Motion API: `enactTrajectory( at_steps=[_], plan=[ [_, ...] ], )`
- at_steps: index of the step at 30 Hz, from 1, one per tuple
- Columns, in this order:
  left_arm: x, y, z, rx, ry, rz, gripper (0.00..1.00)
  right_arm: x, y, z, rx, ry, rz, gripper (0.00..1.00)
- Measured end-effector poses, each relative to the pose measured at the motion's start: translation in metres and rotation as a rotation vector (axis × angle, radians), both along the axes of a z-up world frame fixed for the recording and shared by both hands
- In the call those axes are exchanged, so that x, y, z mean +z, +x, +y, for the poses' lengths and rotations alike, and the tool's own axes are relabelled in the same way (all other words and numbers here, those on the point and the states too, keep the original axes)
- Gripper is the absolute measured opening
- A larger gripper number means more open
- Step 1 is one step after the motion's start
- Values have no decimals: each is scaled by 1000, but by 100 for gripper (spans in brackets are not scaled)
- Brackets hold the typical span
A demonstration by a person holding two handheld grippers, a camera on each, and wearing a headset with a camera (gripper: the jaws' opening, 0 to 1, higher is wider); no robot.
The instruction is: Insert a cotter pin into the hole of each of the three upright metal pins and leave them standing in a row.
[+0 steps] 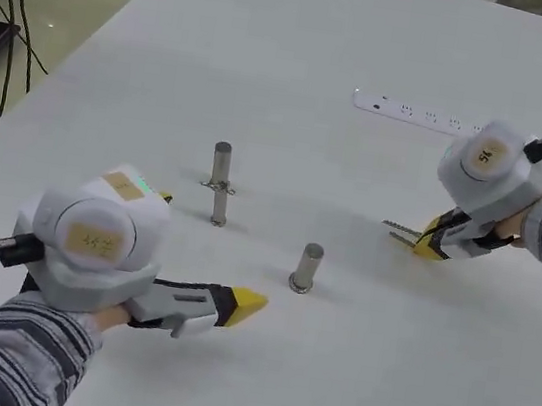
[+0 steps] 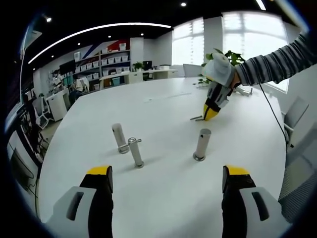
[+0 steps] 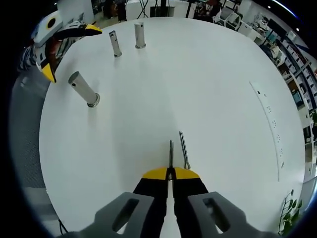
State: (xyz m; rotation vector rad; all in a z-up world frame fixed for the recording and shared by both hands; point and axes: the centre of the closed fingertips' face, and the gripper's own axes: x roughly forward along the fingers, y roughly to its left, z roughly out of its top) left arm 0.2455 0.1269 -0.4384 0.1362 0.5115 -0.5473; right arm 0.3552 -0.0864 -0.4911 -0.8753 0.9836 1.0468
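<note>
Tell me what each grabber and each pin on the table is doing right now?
left gripper: open, empty.
right gripper: shut on a cotter pin.
second cotter pin: lying beside the right gripper's tips, seemingly loose.
middle metal pin: upright, with an inserted cotter pin through its top.
back metal pin: upright, no cotter pin.
right metal pin: upright, no cotter pin.
</note>
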Motion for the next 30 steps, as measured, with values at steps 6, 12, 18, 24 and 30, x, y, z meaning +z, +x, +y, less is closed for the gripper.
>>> enactTrajectory(
  at_steps=[6,12,18,24,30],
  plan=[
    [1,-5,-8,-23,-11,12,88,12,-4,2,3,25,-36,0],
    [4,-10,-18,-55,-5,17,84,22,-14,7,15,63,-52,0],
    [5,-18,-28,-87,1,28,81,30,-29,16,45,92,-70,0],
    [10,-25,-37,-102,-34,37,78,38,-44,25,82,114,-87,0],
    [15,-29,-43,-114,-75,48,72,46,-61,37,136,141,-107,0]
  ],
)
